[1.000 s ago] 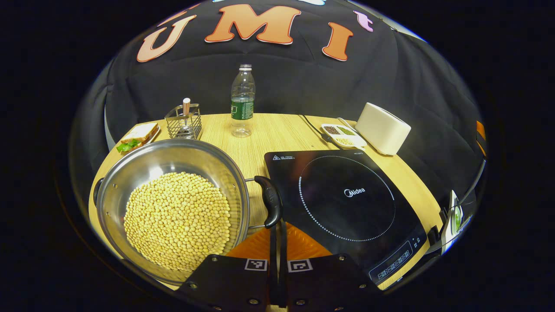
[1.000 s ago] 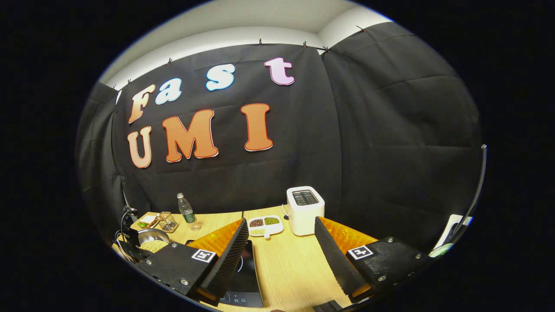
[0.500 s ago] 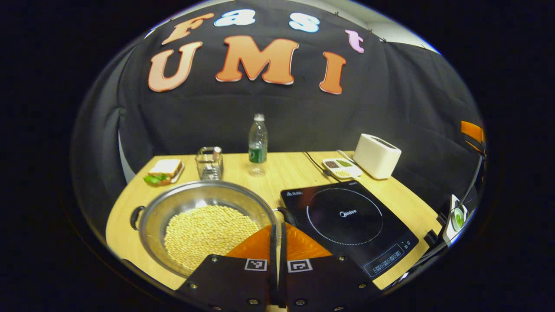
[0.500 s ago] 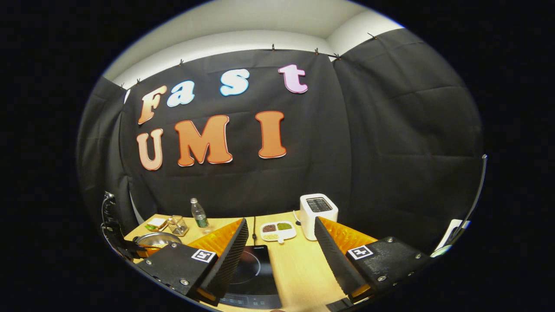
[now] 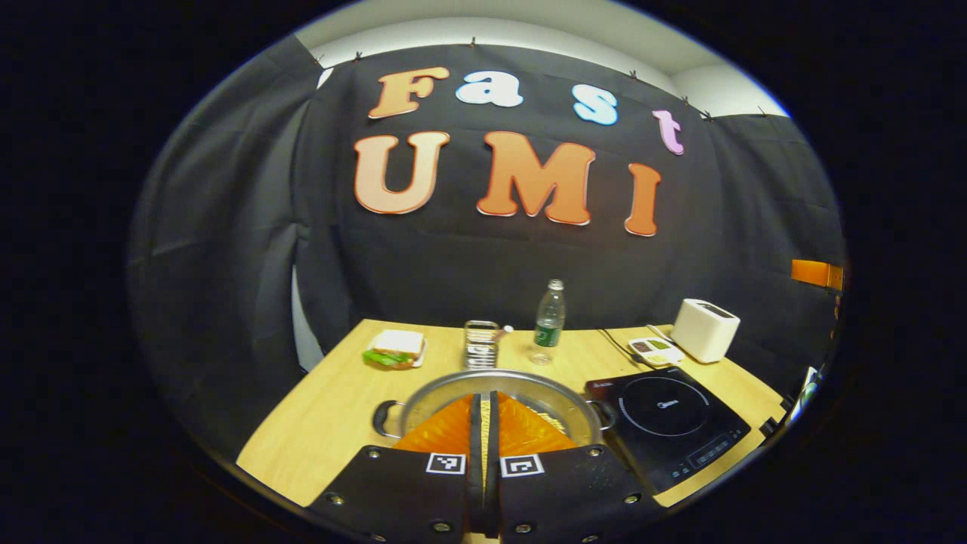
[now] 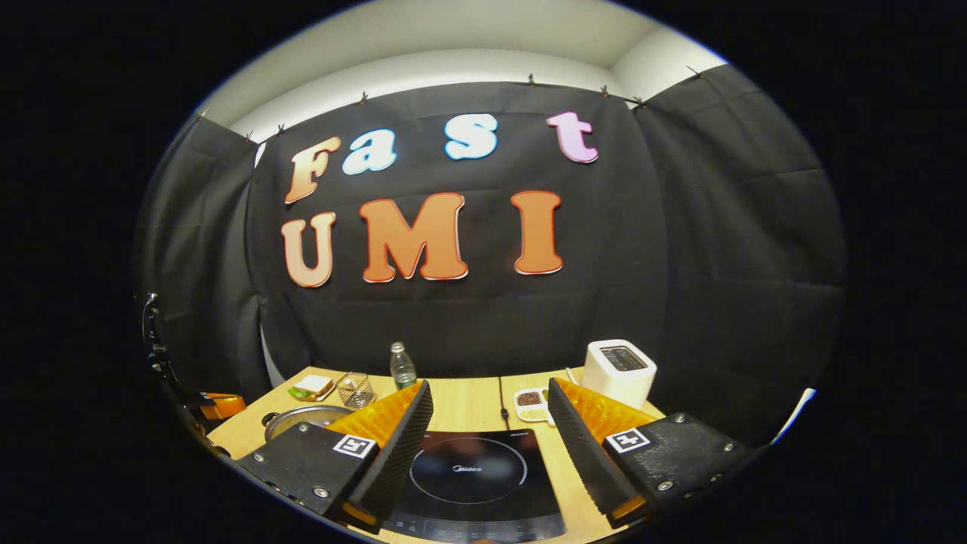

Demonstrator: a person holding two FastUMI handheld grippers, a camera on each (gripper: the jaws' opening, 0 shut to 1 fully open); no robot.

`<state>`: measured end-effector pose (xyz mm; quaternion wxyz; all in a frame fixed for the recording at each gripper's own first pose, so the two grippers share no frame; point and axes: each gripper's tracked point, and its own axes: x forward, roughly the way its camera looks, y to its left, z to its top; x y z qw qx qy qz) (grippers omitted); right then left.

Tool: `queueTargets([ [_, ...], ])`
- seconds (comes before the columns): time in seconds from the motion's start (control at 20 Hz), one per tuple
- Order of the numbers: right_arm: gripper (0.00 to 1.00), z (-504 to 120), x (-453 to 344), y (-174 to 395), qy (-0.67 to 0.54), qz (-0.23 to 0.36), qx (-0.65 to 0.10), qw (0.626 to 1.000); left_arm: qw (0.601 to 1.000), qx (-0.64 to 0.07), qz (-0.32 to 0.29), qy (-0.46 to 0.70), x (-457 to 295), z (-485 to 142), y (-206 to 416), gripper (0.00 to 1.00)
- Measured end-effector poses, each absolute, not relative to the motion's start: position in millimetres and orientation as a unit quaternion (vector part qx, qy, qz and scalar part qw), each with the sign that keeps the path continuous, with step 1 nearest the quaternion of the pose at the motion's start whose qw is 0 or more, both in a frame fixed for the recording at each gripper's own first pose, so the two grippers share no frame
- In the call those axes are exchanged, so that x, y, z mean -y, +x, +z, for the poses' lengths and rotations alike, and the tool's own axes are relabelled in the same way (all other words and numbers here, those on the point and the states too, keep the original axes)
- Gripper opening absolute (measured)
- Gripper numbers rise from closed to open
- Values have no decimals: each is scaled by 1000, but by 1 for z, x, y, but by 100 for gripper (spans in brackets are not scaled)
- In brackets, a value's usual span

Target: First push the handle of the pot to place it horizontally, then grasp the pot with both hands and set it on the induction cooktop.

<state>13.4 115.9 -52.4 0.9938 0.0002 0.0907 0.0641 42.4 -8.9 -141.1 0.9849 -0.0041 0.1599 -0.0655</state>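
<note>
The steel pot (image 5: 495,376) stands on the wooden table (image 5: 325,423), left of the black induction cooktop (image 5: 668,423). Its black loop handles stick out to the left (image 5: 383,418) and right (image 5: 604,413). My left gripper (image 5: 482,395) is shut with nothing in it, held back above the pot's near side, and its fingers hide most of the pot's inside. My right gripper (image 6: 489,385) is open above the cooktop (image 6: 468,474), which lies between its fingers. In the right gripper view the pot (image 6: 302,416) is at the far left, with the left gripper (image 6: 220,404) beyond it.
Along the back of the table stand a sandwich plate (image 5: 394,349), a wire utensil basket (image 5: 481,344), a water bottle (image 5: 549,323), a divided dish of seeds (image 5: 656,348) and a white toaster (image 5: 705,329). A cable (image 6: 502,399) runs back from the cooktop.
My left gripper has drawn back and up from the pot's right handle, still shut. The right gripper view has swung left, so the cooktop now sits between its open fingers.
</note>
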Motion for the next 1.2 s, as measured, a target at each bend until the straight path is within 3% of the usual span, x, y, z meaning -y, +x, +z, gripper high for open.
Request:
queueTargets([
  [0.45, 95, -136, -213, 27, 3, 138, -201, 970, 981, -194, -24, -6, -73, -185, 49, 4],
  [0.55, 95, -151, -227, 34, 3, 138, -211, 968, 979, -201, -20, 4, -80, -197, 57, 25],
  [0.6, 95, -161, -234, 39, 2, 138, -217, 966, 979, -202, -26, 0, -77, -201, 63, 46],
  [0.7, 95, -184, -245, 48, -4, 133, -232, 964, 977, -209, -38, -18, -72, -213, 72, 67],
  [0.75, 96, -197, -250, 53, -5, 129, -242, 962, 975, -219, -36, -18, -76, -224, 78, 71],
  [0.8, 95, -213, -253, 59, -3, 124, -257, 959, 972, -231, -25, -14, -84, -235, 83, 84],
  [0.9, 96, -240, -262, 67, 3, 118, -287, 951, 970, -244, -12, -16, -96, -247, 95, 91],
  [1.2, 96, -299, -298, 82, -7, 122, -331, 936, 962, -267, -49, -20, -90, -282, 114, 91],
])
